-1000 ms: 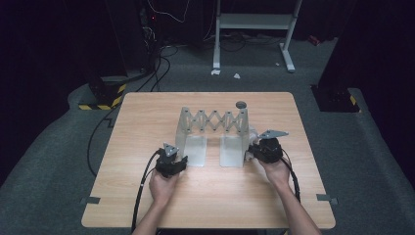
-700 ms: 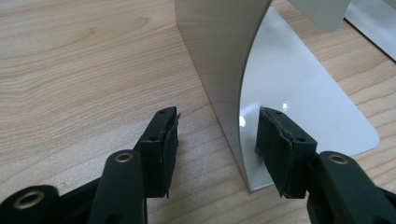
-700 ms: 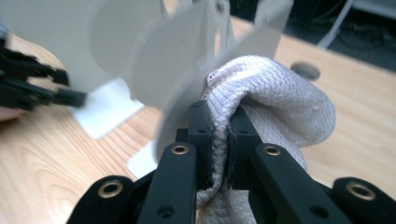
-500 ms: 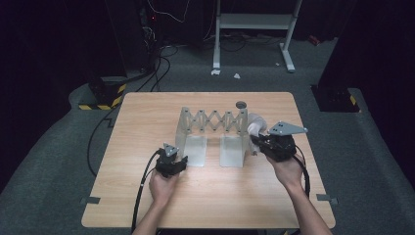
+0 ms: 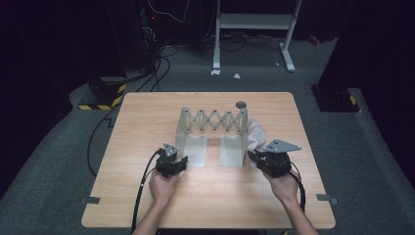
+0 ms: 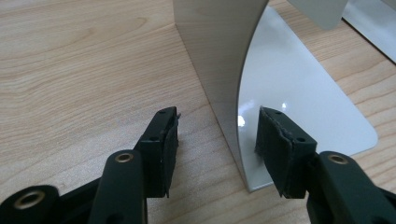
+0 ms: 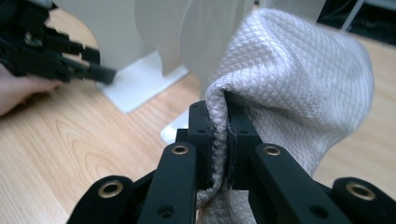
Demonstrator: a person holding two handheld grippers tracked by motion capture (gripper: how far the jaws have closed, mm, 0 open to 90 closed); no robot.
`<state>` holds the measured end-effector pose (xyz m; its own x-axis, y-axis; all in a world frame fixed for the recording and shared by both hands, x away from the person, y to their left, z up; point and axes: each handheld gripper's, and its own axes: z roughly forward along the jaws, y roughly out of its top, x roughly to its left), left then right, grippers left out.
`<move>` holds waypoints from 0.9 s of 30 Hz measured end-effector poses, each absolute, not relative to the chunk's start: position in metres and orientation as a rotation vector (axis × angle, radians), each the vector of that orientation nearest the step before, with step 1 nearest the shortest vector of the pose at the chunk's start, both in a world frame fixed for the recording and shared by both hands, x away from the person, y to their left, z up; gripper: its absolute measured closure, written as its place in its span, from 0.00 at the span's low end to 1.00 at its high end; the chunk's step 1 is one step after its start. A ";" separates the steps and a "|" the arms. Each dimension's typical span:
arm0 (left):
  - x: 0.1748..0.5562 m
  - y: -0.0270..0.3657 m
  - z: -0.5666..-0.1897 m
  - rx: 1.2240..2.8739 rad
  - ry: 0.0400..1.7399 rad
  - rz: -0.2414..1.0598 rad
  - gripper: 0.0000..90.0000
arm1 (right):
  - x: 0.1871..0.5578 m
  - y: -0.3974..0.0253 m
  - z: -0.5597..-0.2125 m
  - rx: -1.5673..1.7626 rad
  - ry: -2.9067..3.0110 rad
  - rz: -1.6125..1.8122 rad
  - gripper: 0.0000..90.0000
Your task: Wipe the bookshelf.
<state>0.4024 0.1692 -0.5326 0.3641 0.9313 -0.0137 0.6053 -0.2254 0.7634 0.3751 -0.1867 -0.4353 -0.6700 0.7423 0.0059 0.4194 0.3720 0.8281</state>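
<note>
White cloth [image 7: 299,79]: bunching up beside the rack's right panel, toward the table's right edge.
Right gripper [image 7: 219,126]: pinching a fold of the cloth between pressed jaws.
Left gripper [image 6: 217,140]: spreading its jaws around the left panel's near edge.
Metal rack [image 5: 213,129]: standing mid-table, accordion links joining its two panels.

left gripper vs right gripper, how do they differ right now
The left gripper is open, its jaws set either side of the rack's upright panel; the right gripper is shut on the white cloth. The left gripper holds nothing; the right gripper holds the cloth beside the rack. Both sit low over the wooden table.
</note>
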 end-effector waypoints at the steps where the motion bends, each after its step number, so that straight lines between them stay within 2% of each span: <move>1: 0.402 0.169 -0.533 1.935 1.330 0.601 0.54 | 0.375 -0.185 -0.447 1.037 2.289 1.195 0.93; 12: 0.402 0.169 -0.533 1.935 1.331 0.602 0.54 | 0.368 -0.162 -0.502 1.018 2.394 1.065 0.93; 19: 0.402 0.169 -0.533 1.935 1.331 0.601 0.54 | 0.366 -0.141 -0.497 0.930 2.372 1.088 0.93; 27: 0.402 0.169 -0.533 1.934 1.332 0.599 0.54 | 0.384 -0.129 -0.506 0.975 2.356 1.008 0.93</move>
